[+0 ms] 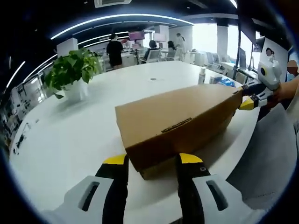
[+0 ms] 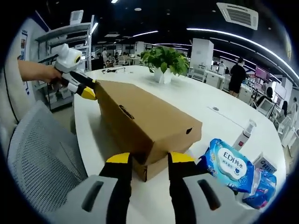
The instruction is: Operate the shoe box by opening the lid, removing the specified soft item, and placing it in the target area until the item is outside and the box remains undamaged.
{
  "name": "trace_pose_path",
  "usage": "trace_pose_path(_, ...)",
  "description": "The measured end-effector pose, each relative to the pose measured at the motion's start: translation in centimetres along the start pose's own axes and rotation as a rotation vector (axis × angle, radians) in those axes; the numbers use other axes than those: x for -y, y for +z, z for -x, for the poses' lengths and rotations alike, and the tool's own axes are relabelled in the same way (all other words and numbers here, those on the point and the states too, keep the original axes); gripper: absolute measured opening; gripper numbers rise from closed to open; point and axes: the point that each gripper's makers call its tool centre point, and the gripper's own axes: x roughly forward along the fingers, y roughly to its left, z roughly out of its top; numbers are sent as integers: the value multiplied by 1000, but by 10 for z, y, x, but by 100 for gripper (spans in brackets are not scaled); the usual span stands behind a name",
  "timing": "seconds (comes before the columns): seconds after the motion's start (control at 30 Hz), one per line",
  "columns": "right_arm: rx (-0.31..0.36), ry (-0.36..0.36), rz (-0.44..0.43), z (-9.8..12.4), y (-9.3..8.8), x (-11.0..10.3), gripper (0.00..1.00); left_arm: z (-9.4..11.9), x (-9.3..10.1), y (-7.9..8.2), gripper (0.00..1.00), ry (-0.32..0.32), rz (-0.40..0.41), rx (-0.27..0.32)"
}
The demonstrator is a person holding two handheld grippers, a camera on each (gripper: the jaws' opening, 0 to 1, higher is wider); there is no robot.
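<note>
A brown cardboard shoe box (image 1: 180,119) lies with its lid on, on the white table (image 1: 70,140). In the left gripper view my left gripper (image 1: 152,159) is open, its yellow-tipped jaws straddling the box's near corner. My right gripper (image 1: 251,99) shows at the box's far end, against the lid edge. The right gripper view has the same box (image 2: 142,121) from the other end. My right gripper (image 2: 149,158) is open around that near corner. My left gripper (image 2: 88,87), held by a hand, touches the far end. The box's contents are hidden.
A potted plant (image 1: 72,70) stands behind the box on the table. Blue wet-wipe packs (image 2: 230,170) and a small spray bottle (image 2: 245,133) lie beside the box. A grey mesh chair (image 2: 44,163) sits at the table's edge. People stand far back.
</note>
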Motion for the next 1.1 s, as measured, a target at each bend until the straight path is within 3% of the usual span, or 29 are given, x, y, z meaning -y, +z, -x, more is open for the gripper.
trace_pose_path(0.57,-59,7,-91,-12,-17,-1,28,-10,3,-16,42,-22,25,-40)
trace_pose_path(1.1,-95,17,-95,-19,-21,4,28,-27,0,-29,39,-13,33,-110)
